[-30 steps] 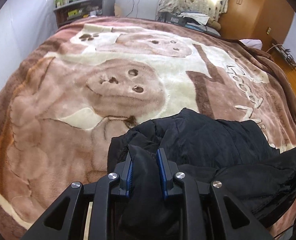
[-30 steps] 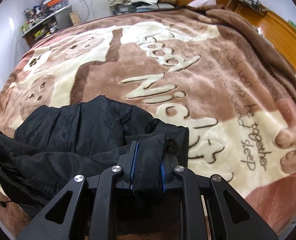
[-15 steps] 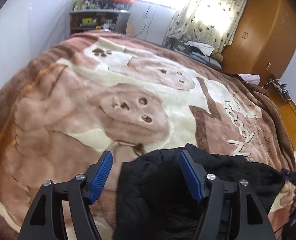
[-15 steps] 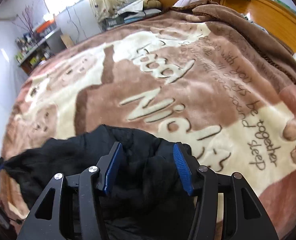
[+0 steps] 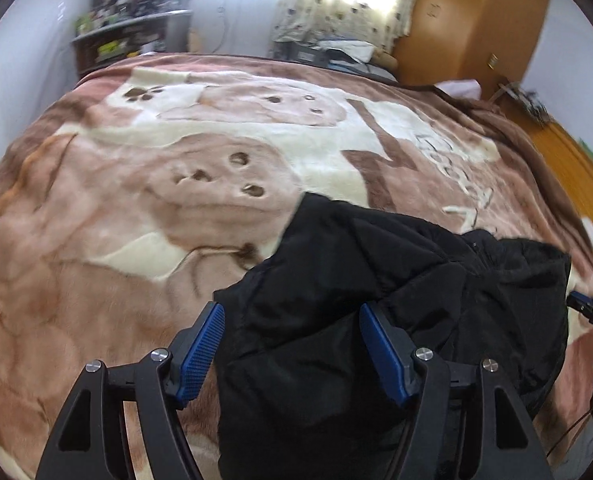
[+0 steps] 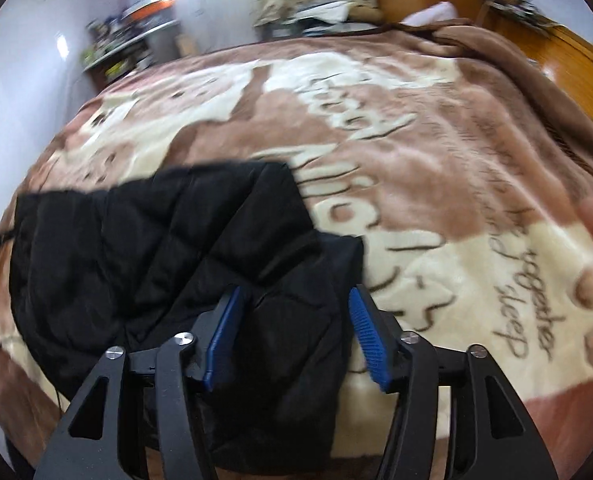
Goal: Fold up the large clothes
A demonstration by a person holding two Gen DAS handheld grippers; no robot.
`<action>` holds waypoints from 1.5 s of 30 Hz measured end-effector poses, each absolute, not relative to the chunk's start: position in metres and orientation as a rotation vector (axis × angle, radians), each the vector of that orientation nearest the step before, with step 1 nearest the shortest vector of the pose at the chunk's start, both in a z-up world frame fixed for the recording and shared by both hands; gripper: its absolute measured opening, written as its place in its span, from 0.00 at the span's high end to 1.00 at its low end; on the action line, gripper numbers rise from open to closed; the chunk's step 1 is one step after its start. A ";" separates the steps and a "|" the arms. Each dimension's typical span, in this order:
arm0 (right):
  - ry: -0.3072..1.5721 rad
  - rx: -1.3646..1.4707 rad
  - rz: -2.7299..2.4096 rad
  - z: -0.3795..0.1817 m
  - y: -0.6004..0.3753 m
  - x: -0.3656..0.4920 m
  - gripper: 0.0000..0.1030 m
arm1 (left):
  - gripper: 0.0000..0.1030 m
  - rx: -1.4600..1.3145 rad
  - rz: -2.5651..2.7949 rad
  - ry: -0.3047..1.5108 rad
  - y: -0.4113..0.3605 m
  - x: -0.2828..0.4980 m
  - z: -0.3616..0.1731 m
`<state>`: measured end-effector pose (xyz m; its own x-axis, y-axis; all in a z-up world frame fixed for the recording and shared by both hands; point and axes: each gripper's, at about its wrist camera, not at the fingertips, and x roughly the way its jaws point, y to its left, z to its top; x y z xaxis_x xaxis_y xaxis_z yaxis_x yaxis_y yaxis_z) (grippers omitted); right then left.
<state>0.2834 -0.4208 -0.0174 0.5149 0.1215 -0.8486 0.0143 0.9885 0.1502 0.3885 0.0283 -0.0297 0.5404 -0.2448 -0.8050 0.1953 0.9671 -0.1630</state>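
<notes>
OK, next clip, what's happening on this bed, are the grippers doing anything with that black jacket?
A person with a handheld gripper in each hand is folding a black padded jacket on a bed covered by a brown and cream blanket. Right now neither gripper holds it: the left gripper and the right gripper both have their jaws spread wide over the near edge of the jacket, which lies bunched on the blanket. The right wrist view is motion-blurred.

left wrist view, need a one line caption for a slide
Open left gripper above a black jacket on a brown bear-print blanket.
</notes>
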 end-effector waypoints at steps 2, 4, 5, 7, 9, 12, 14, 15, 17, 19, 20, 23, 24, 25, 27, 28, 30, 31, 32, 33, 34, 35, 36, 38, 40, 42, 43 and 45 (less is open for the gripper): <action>1.009 0.189 0.091 -0.023 -0.422 0.290 0.32 | 0.32 -0.050 -0.287 0.988 0.022 0.395 -0.033; 0.977 0.244 0.101 -0.025 -0.425 0.302 0.30 | 0.32 -0.081 -0.298 1.002 0.022 0.403 -0.036; 0.971 0.262 0.104 -0.027 -0.424 0.305 0.30 | 0.32 -0.090 -0.293 1.016 0.023 0.408 -0.039; 0.994 0.303 0.112 -0.034 -0.427 0.318 0.30 | 0.32 -0.107 -0.279 1.033 0.024 0.415 -0.044; 1.028 0.312 0.113 -0.040 -0.426 0.327 0.30 | 0.32 -0.104 -0.273 1.041 0.021 0.418 -0.048; 1.054 0.374 0.107 -0.046 -0.428 0.332 0.30 | 0.34 -0.063 -0.262 1.039 0.015 0.419 -0.051; 1.059 0.422 0.098 -0.046 -0.430 0.332 0.39 | 0.47 -0.055 -0.262 1.042 0.012 0.419 -0.052; 1.054 0.427 0.098 -0.046 -0.429 0.332 0.55 | 0.50 -0.049 -0.255 1.046 0.011 0.419 -0.052; 1.039 0.417 0.098 -0.042 -0.426 0.329 0.71 | 0.65 -0.050 -0.239 1.039 0.011 0.418 -0.051; 1.005 0.369 0.102 -0.034 -0.421 0.321 0.82 | 0.71 -0.055 -0.224 1.013 0.015 0.413 -0.046; 0.989 0.344 0.100 -0.030 -0.419 0.318 0.84 | 0.73 -0.058 -0.223 1.004 0.017 0.411 -0.044; 0.922 0.325 0.085 -0.013 -0.421 0.305 0.87 | 0.76 -0.074 -0.206 0.961 0.028 0.401 -0.036; 0.890 0.328 0.082 -0.006 -0.421 0.301 0.87 | 0.77 -0.101 -0.201 0.932 0.033 0.396 -0.030; 0.836 0.313 0.078 0.007 -0.418 0.295 0.87 | 0.77 -0.119 -0.197 0.900 0.036 0.392 -0.025; 0.750 0.272 0.062 0.027 -0.410 0.287 0.88 | 0.77 -0.134 -0.188 0.824 0.037 0.382 -0.012; 0.715 0.260 0.051 0.035 -0.407 0.284 0.88 | 0.77 -0.136 -0.187 0.791 0.037 0.380 -0.007; 0.734 0.261 0.008 0.036 -0.407 0.294 0.88 | 0.77 -0.133 -0.187 0.803 0.036 0.387 -0.005; 0.764 0.280 -0.009 0.028 -0.409 0.305 0.88 | 0.77 -0.141 -0.179 0.831 0.036 0.396 -0.010; 0.799 0.278 -0.029 0.019 -0.408 0.314 0.88 | 0.77 -0.140 -0.169 0.863 0.034 0.405 -0.017; 0.865 0.242 -0.066 0.003 -0.403 0.328 0.88 | 0.77 -0.118 -0.154 0.901 0.030 0.414 -0.026; 0.901 0.219 -0.088 -0.008 -0.400 0.335 0.88 | 0.76 -0.071 -0.127 0.940 0.022 0.423 -0.039; 0.939 0.207 -0.100 -0.022 -0.396 0.343 0.88 | 0.75 -0.033 -0.112 0.952 0.015 0.426 -0.047; 0.985 0.187 -0.107 -0.034 -0.394 0.349 0.87 | 0.74 0.000 -0.097 0.954 0.011 0.427 -0.053; 1.043 0.167 -0.124 -0.055 -0.393 0.357 0.86 | 0.71 0.032 -0.088 0.966 0.006 0.430 -0.066; 1.091 0.137 -0.125 -0.069 -0.392 0.361 0.85 | 0.69 0.045 -0.091 0.991 0.005 0.434 -0.074; 1.118 0.120 -0.123 -0.077 -0.392 0.362 0.84 | 0.69 0.046 -0.092 1.018 0.005 0.438 -0.081; 1.133 0.106 -0.130 -0.079 -0.390 0.363 0.84 | 0.68 0.070 -0.089 1.029 0.002 0.439 -0.083; 1.153 0.056 -0.130 -0.081 -0.386 0.363 0.81 | 0.67 0.108 -0.081 1.036 -0.004 0.440 -0.086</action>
